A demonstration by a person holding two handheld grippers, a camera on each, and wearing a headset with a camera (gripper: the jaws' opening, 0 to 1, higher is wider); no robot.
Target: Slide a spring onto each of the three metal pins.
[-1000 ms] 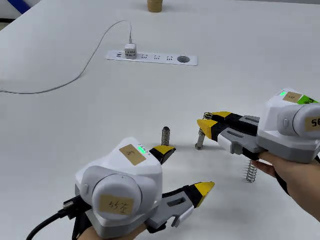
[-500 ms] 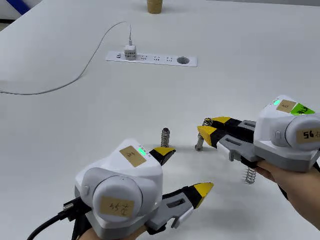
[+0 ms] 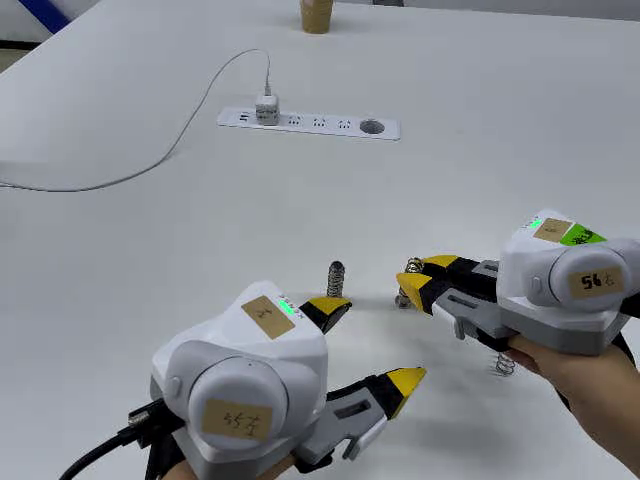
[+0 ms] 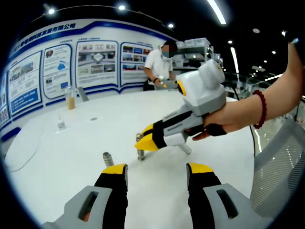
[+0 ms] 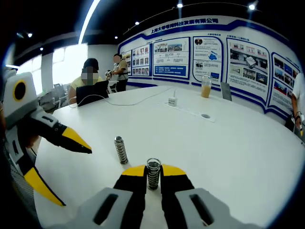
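Observation:
My right gripper (image 3: 416, 276) (image 5: 152, 171) is shut on a small steel spring (image 5: 152, 173) (image 3: 412, 266) and holds it upright low over a metal pin (image 3: 401, 297) (image 4: 140, 153) on the white table. To its left another pin carries a spring (image 3: 336, 275) (image 5: 120, 149) (image 4: 108, 158). A third spring (image 3: 503, 364) (image 4: 184, 148) stands under the right gripper's body. Nearer me, my left gripper (image 3: 367, 343) (image 4: 156, 170) is open with nothing between its jaws, just short of the sprung pin.
A white power strip (image 3: 308, 123) with a plugged charger and a long white cable (image 3: 170, 146) lies further back. A paper cup (image 3: 317, 14) stands at the far edge. People stand and sit in the background beyond the table (image 3: 520, 150).
My right gripper has come down and slightly toward me with the spring, lowering it along the pin. The left gripper has stayed put and open. The head camera has tilted a little.

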